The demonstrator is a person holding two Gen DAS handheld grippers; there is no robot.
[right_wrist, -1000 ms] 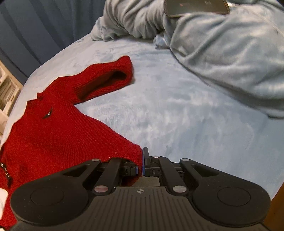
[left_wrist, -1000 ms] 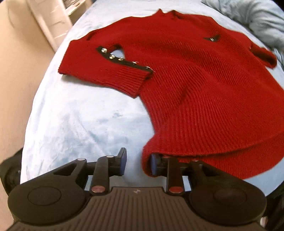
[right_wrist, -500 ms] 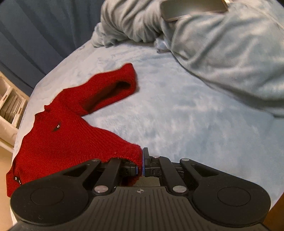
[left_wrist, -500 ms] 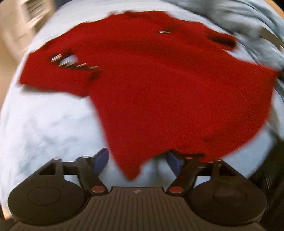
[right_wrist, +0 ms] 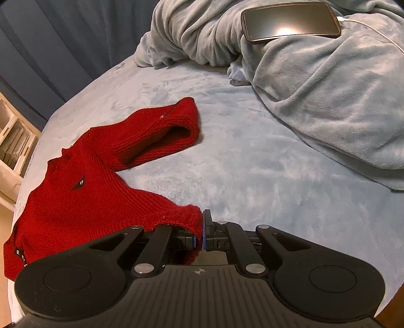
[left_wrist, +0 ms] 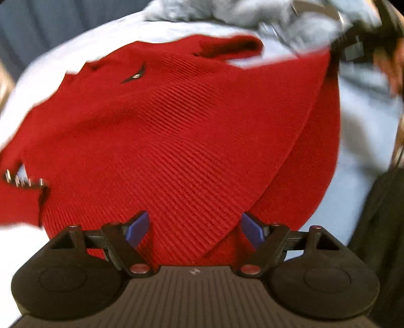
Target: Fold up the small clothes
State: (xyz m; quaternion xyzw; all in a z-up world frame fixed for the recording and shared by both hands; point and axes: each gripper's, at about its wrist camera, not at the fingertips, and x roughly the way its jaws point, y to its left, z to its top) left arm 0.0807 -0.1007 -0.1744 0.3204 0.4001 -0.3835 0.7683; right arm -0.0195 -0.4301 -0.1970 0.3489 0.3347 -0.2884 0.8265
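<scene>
A red knit sweater [left_wrist: 176, 126] lies spread on the light blue bed [right_wrist: 252, 176]. My left gripper [left_wrist: 195, 223] hovers over its lower part. The jaws stand wide, and a folded point of the knit lies between the blue pads [left_wrist: 140, 223] without being pressed. One hem corner is lifted toward the top right of the left wrist view, where a hand [left_wrist: 388, 68] shows, blurred. In the right wrist view my right gripper [right_wrist: 202, 224] is shut on that hem corner of the sweater [right_wrist: 83, 201]. One sleeve [right_wrist: 164, 133] stretches away on the bed.
A crumpled grey blanket [right_wrist: 328, 101] fills the far right of the bed, with a dark phone [right_wrist: 290, 22] and its white cable on top. A white shelf unit [right_wrist: 10, 141] stands beyond the bed's left edge. A dark curtain [right_wrist: 50, 37] hangs behind.
My left gripper let go of the hem corner, opened wide and swung across over the sweater's body. My right gripper stayed shut on its corner and barely shifted.
</scene>
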